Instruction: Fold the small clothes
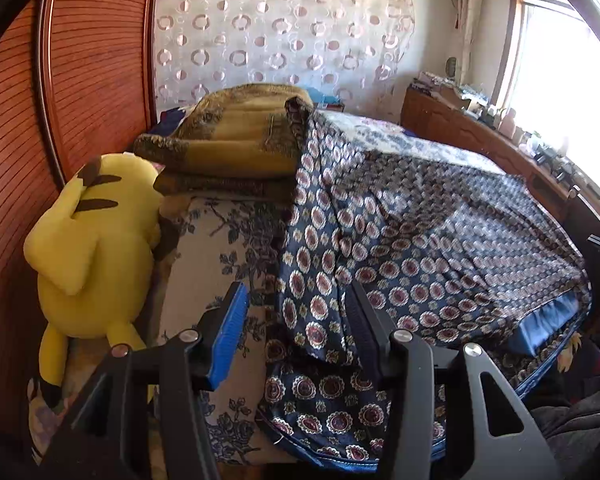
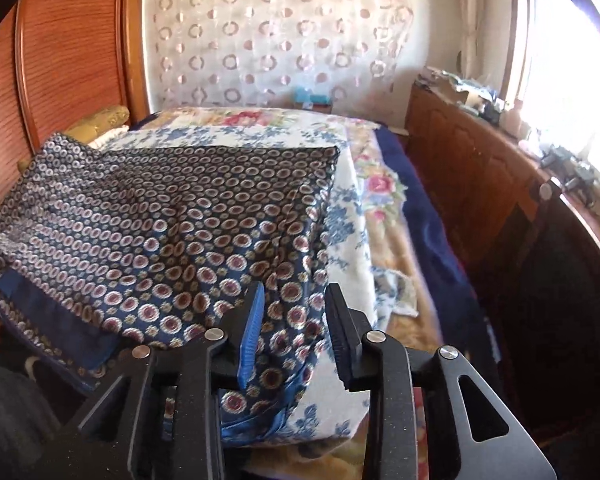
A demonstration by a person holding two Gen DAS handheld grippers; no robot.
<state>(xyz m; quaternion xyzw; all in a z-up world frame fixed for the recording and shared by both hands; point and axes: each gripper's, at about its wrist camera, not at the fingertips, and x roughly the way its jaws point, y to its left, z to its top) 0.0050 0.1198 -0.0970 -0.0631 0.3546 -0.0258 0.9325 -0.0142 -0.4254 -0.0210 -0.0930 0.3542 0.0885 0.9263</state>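
A dark blue cloth with red and white medallions [image 1: 420, 248] lies spread over the bed, one corner draped up on the folded blanket. It also shows in the right wrist view [image 2: 160, 220]. My left gripper [image 1: 296, 304] is open, its jaws wide apart over the cloth's near left edge, which hangs between them. My right gripper [image 2: 294, 300] is open over the cloth's near right corner, with cloth lying between the fingers but not pinched.
A yellow plush toy [image 1: 88, 252] leans on the wooden headboard [image 1: 16, 168]. A folded olive blanket [image 1: 236, 140] sits on the bed. The floral bedsheet [image 2: 348, 240] lies under the cloth. A wooden cabinet [image 2: 472, 184] with clutter stands under the window at right.
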